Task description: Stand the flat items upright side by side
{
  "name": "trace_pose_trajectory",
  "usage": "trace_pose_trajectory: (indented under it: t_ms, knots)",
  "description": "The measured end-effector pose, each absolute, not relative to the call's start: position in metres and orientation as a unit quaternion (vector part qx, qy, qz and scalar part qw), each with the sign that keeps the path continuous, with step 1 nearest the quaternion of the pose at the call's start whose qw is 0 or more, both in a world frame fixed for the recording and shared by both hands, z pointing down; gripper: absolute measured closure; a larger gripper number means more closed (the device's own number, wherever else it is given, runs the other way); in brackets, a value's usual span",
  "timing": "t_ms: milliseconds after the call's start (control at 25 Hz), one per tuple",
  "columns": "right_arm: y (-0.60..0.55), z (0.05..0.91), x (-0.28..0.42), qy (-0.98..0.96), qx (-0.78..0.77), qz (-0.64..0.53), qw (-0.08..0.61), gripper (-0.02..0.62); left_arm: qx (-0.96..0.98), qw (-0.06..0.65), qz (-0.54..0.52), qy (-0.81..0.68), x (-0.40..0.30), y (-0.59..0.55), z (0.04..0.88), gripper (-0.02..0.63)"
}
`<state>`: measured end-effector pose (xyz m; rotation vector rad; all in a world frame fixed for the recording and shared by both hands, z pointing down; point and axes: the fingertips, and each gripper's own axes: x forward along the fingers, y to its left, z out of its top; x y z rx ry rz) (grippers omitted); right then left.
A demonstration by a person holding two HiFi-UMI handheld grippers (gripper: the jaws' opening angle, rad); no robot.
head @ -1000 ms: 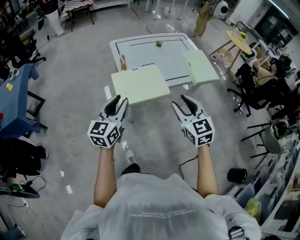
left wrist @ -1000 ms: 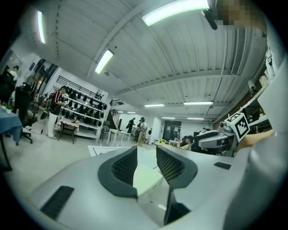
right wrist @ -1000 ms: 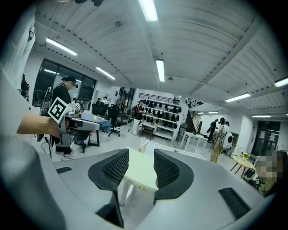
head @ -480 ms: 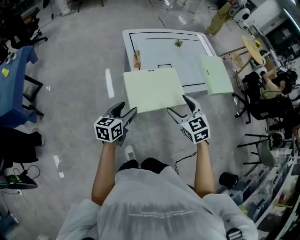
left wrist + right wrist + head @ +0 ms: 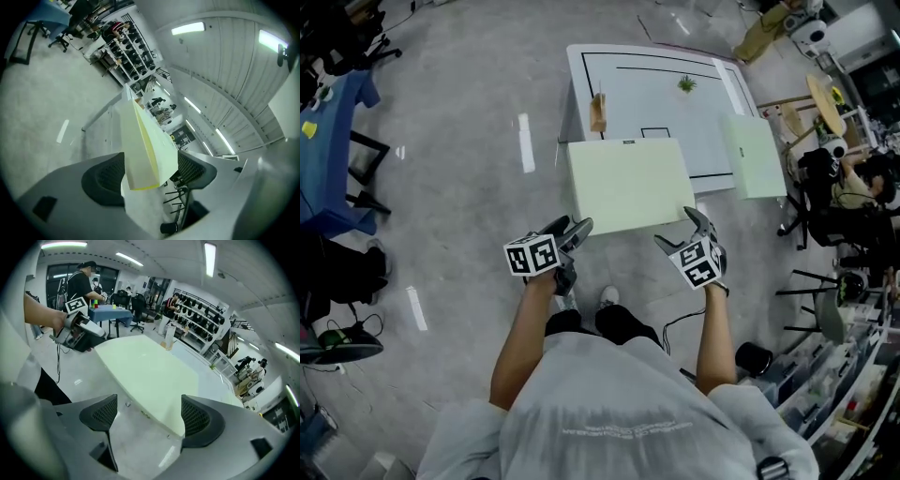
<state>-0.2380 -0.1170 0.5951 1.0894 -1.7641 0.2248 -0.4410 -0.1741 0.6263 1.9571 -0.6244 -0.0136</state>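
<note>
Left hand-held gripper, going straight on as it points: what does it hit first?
Probably the near corner of the pale green board. It sits between the left hand-held gripper's jaws, which have just been opening and don't press it. Exact depth is unclear.

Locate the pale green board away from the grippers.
In the head view that pale green board lies at the right edge of the white table, right of the nearer board and beyond the right gripper.
</note>
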Motion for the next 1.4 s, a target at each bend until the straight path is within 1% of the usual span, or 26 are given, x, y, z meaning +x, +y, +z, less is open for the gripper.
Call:
trace_pose_trajectory:
  t_ms: [200,360,600,760,920,1240,1400]
  knots:
    - [-0.125,0.607,-0.217,-0.713,0.456,0.082,0.526,0.176,0.814,0.528,0.007,-0.243,-0.436,-0.172,0.642,0.242]
    - [-0.129,0.618,-0.22,-0.72,0.432,0.063,0.539,0.173,0.81,0.542,0.01,-0.226,-0.432,-0.166,0.651,0.233]
    - [-0.133,0.633,-0.231,-0.74,0.37,-0.014,0.561,0.169,0.792,0.575,-0.02,-0.205,-0.41,-0.159,0.662,0.228]
    - [-0.142,0.641,-0.227,-0.765,0.366,-0.001,0.53,0.169,0.788,0.576,-0.028,-0.216,-0.398,-0.155,0.665,0.229]
    - [-0.148,0.654,-0.22,-0.774,0.33,-0.017,0.541,0.169,0.785,0.565,-0.025,-0.253,-0.395,-0.157,0.668,0.229]
    - [-0.155,0.657,-0.207,-0.806,0.294,-0.038,0.512,0.169,0.775,0.549,-0.025,-0.313,-0.385,-0.156,0.654,0.23]
    - [-0.155,0.65,-0.203,-0.825,0.294,-0.037,0.481,0.169,0.779,0.526,-0.016,-0.34,-0.382,-0.156,0.638,0.23]
